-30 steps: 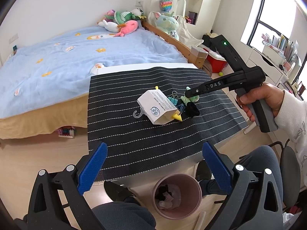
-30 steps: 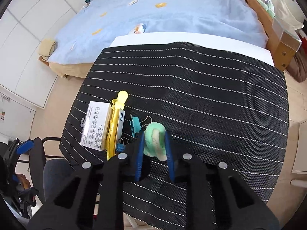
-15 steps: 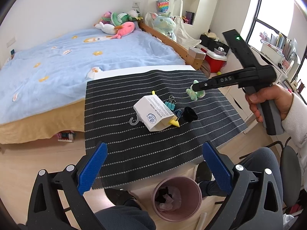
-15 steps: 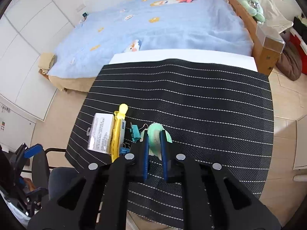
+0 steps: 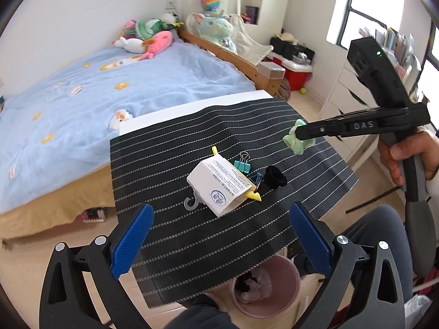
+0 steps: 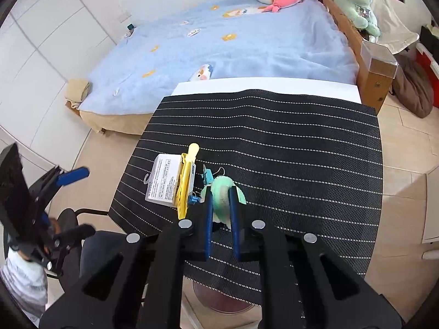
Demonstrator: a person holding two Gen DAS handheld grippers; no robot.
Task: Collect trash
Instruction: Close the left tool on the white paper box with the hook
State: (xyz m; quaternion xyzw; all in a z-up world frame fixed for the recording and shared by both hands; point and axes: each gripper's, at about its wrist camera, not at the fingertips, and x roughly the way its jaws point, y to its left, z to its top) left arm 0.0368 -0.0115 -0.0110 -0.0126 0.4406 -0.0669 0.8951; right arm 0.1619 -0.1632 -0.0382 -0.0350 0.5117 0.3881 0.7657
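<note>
My right gripper [image 6: 221, 192] [image 5: 297, 134] is shut on a soft green wad [image 6: 223, 196] [image 5: 296, 139] and holds it above the striped black mat [image 5: 192, 142]. On the mat lie a white box [image 5: 218, 185] with a yellow clip [image 6: 185, 183] against it, a teal binder clip [image 5: 242, 164], a blue binder clip and a black ring-shaped scrap [image 5: 273, 178]. My left gripper [image 5: 219, 235] hangs open over the mat's near edge with nothing between its blue pads. A pink trash bin [image 5: 264, 288] stands on the floor below that edge, with crumpled waste inside.
A bed with a blue cover [image 5: 82, 104] lies beyond the table, plush toys at its head. White drawers [image 5: 345, 93] and a red box stand to the right. The person's legs [image 5: 378, 224] and a chair sit close to the bin.
The right gripper closed on the green wad and lifted it off the mat, up and to the right. The left gripper drifted sideways and rolled a little, still open.
</note>
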